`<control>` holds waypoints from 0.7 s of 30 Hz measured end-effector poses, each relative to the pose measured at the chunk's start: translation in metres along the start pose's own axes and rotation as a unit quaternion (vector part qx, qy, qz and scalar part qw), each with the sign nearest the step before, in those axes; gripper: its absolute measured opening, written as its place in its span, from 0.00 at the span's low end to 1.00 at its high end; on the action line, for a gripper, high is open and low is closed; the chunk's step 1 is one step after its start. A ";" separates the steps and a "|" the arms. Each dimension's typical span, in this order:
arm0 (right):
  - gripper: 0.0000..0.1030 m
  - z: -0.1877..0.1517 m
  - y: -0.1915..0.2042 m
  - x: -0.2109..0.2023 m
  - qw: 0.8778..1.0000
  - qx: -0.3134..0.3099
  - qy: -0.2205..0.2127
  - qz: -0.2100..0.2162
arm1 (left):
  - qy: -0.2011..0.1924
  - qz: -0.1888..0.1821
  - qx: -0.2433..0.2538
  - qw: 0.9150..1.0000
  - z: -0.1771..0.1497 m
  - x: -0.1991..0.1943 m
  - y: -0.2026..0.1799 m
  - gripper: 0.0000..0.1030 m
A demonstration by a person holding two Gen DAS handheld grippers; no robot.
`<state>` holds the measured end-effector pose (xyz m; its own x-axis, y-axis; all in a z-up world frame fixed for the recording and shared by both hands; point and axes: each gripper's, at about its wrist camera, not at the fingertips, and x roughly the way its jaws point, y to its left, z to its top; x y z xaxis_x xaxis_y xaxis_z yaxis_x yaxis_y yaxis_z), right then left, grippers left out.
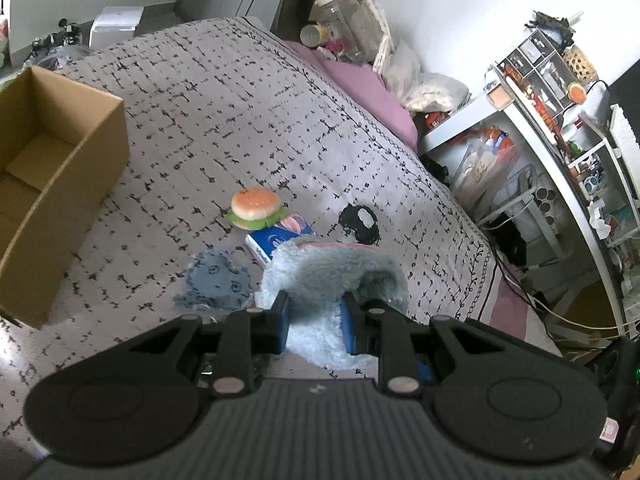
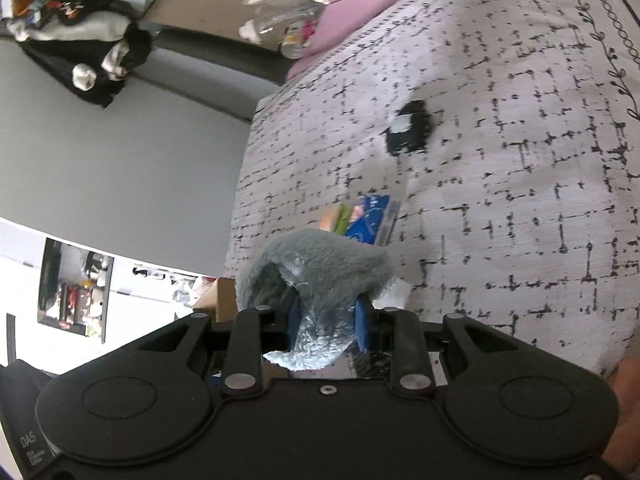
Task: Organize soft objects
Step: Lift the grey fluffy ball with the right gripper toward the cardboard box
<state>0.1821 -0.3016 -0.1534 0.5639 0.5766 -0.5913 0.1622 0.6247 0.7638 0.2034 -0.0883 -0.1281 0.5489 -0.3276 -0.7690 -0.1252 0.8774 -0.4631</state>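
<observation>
Left hand-held gripper (image 1: 315, 320) and right hand-held gripper (image 2: 325, 320) pinching fluffy blue cloth (image 1: 332, 268), above bedspread (image 1: 240, 120)

Bed (image 1: 248, 92): box (image 1: 60, 168), burger toy (image 1: 256, 208).

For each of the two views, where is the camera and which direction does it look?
Left wrist: on the left tool, looking down across the grey patterned bedspread; its black fingers pinch a fluffy pale-blue cloth.
Right wrist: on the right tool, rolled sideways, pinching that cloth.
Shared: cloth, plush burger, blue packet.
</observation>
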 end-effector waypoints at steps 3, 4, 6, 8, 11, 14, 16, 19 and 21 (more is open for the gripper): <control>0.26 -0.006 0.009 0.000 1.000 -0.013 -0.001 0.004 | -0.005 0.001 -0.003 1.000 0.001 -0.009 0.005 0.24; 0.26 -0.008 0.012 0.000 1.000 -0.017 0.000 0.006 | -0.007 0.003 -0.003 1.000 0.002 -0.012 0.007 0.24; 0.26 -0.012 0.019 0.002 1.000 -0.027 -0.001 0.013 | -0.012 0.005 -0.003 1.000 0.004 -0.019 0.012 0.24; 0.26 -0.016 0.025 0.005 0.999 -0.036 -0.001 0.022 | -0.018 0.008 -0.003 1.000 0.007 -0.026 0.017 0.24; 0.26 -0.022 0.037 0.010 0.998 -0.056 0.000 0.034 | -0.028 0.012 -0.003 1.000 0.011 -0.036 0.025 0.24; 0.26 -0.026 0.047 0.014 0.996 -0.073 0.002 0.048 | -0.039 0.014 -0.004 0.999 0.016 -0.046 0.034 0.24; 0.26 -0.030 0.054 0.016 0.995 -0.083 0.003 0.056 | -0.045 0.013 -0.004 0.999 0.019 -0.053 0.039 0.24; 0.26 -0.034 0.066 0.021 0.993 -0.099 0.005 0.066 | -0.052 0.014 -0.003 0.999 0.023 -0.062 0.047 0.23; 0.26 -0.036 0.073 0.024 0.991 -0.108 0.008 0.074 | -0.058 0.018 -0.003 0.998 0.026 -0.067 0.052 0.23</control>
<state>0.1782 -0.2228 -0.1214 0.5552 0.6771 -0.4830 -0.0995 0.6306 0.7697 0.1812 -0.0118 -0.0890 0.6355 -0.2536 -0.7293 -0.1510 0.8854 -0.4395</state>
